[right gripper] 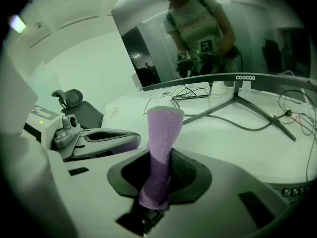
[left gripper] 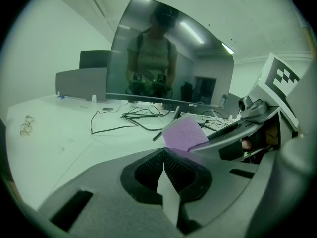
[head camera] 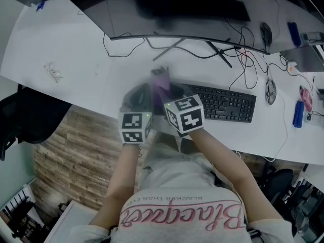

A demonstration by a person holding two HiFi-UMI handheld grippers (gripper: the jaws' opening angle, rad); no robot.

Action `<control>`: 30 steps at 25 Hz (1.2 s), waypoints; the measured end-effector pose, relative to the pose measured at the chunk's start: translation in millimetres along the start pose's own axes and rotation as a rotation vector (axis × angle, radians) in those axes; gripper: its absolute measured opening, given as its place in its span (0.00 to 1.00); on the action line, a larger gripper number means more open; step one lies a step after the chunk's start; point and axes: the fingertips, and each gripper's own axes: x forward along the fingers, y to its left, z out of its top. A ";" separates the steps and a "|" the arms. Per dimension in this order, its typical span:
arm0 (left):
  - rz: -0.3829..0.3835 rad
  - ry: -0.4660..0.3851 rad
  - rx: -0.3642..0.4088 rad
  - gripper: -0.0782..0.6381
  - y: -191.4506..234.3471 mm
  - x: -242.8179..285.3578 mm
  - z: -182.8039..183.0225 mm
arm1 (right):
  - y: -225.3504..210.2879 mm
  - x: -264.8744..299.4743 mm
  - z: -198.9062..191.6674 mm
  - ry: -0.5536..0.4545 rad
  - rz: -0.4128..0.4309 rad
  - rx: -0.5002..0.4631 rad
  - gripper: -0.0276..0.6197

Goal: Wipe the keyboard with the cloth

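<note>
Wiping not yet begun: right claw (right gripper: 163,158) pinches the cloth (right gripper: 161,130), left claw (left gripper: 163,151) closed (seemingly empty); next, lower onto keyboard (head camera: 226,104).

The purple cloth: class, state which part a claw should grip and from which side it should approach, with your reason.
Grip the lower end of the cloth, pinching across its flat faces, as the right claw does. It stands as a narrow folded strip, so coming from its base probably leaves the top free for the keyboard.
</note>
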 end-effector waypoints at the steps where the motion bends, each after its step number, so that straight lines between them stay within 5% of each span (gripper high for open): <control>1: 0.004 0.000 0.001 0.12 -1.5 0.4 0.9 | -1.4 -1.0 -0.4 -0.002 0.003 0.003 0.18; 30: 0.003 0.024 0.030 0.12 -70.0 21.3 5.2 | -58.5 -45.7 -20.0 -0.022 0.007 0.072 0.18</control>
